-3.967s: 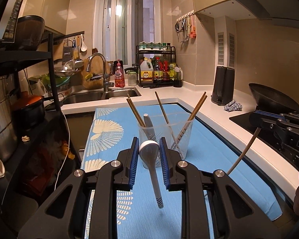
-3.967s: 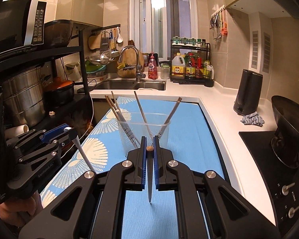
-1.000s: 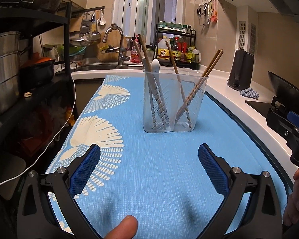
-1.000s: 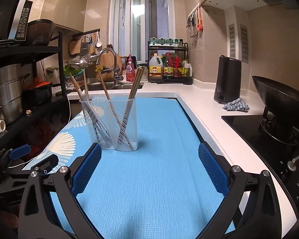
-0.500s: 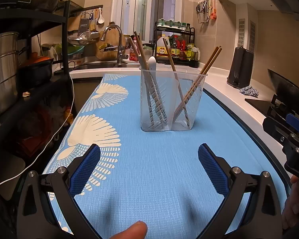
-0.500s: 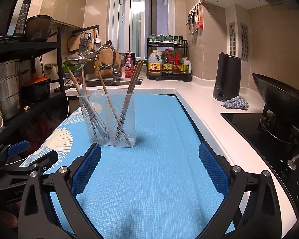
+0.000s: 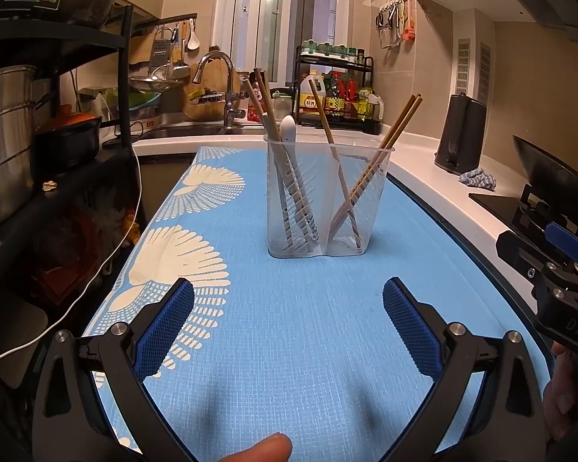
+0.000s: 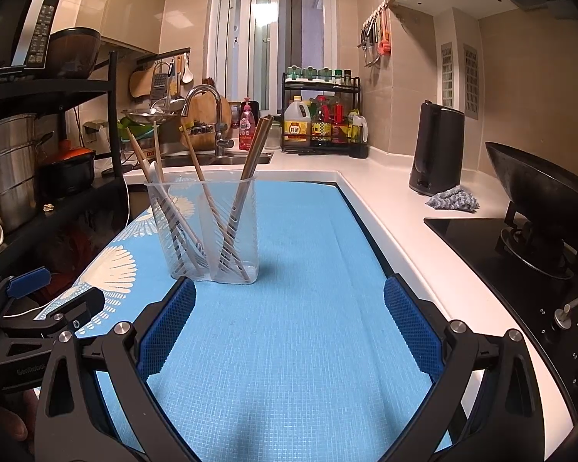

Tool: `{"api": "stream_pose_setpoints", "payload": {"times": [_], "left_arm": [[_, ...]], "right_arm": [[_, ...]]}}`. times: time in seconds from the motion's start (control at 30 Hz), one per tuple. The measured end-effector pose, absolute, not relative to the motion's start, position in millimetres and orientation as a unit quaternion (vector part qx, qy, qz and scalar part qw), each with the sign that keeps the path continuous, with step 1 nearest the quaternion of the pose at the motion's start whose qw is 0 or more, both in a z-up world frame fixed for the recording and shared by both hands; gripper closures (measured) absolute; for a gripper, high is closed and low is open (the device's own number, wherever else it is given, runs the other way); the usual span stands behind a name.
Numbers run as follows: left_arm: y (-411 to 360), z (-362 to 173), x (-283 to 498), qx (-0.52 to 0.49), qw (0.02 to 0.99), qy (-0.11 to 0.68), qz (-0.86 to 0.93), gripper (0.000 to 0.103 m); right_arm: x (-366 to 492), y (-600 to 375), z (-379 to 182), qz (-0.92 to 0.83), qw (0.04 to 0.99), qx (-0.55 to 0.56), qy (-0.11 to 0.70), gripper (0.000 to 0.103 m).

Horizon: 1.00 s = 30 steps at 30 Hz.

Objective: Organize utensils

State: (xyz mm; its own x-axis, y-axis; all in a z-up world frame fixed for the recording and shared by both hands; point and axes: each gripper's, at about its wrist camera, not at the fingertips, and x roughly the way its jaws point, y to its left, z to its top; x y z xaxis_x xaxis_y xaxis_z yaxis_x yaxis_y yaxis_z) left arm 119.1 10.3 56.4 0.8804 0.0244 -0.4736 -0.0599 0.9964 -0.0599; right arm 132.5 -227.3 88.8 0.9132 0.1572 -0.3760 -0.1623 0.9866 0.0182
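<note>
On the blue mat point(image 7: 296, 346) that covers the counter, toward its far end and nearer the left edge than the right, we see a clear holder point(image 7: 327, 196) standing upright. It has two compartments. In the left one lean chopsticks point(image 7: 264, 104) and a white spoon point(image 7: 289, 129), handle down. In the right one lean more chopsticks point(image 7: 400, 123), crossing each other.

Our left gripper point(image 7: 288, 323) hangs over the near end of the mat with its blue pads point(image 7: 165, 327) spread wide and nothing between them. Our right gripper point(image 8: 289, 319) is the same, fingers apart and empty, its left pad point(image 8: 167, 327) just short of the holder's base. Neither touches the holder.

Beyond the mat's far edge we see a sink with a faucet point(image 8: 208, 115). A kettle point(image 8: 437, 150) stands on the white counter along the right edge.
</note>
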Motion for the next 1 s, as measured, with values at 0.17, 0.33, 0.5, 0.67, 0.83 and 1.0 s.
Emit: {"api": "stream_pose_setpoints", "payload": {"times": [0.17,0.33,0.5,0.67,0.83,1.0], "left_arm": [[10.3,56.8,118.9,-0.037,0.969,0.242,0.022,0.008],[10.4,57.5,118.1,-0.038,0.969,0.242,0.022,0.008],[10.3,57.7,118.0,-0.038,0.969,0.241,0.023,0.008],[11.5,58.7,118.0,-0.041,0.969,0.241,0.024,0.008],[11.9,58.7,117.7,-0.039,0.969,0.241,0.023,0.008],[11.5,59.0,117.2,-0.038,0.97,0.24,0.024,0.008]], "right_arm": [[133.1,-228.2,88.5,0.082,0.978,-0.007,0.192,0.006],[132.6,-229.3,88.7,0.082,0.978,-0.008,0.19,0.006],[132.4,-229.3,88.6,0.082,0.978,-0.008,0.191,0.006],[132.4,-229.5,88.6,0.082,0.978,-0.009,0.19,0.006],[132.5,-229.2,88.6,0.082,0.978,-0.008,0.191,0.006],[132.3,-229.4,88.8,0.082,0.978,-0.009,0.19,0.006]]}}
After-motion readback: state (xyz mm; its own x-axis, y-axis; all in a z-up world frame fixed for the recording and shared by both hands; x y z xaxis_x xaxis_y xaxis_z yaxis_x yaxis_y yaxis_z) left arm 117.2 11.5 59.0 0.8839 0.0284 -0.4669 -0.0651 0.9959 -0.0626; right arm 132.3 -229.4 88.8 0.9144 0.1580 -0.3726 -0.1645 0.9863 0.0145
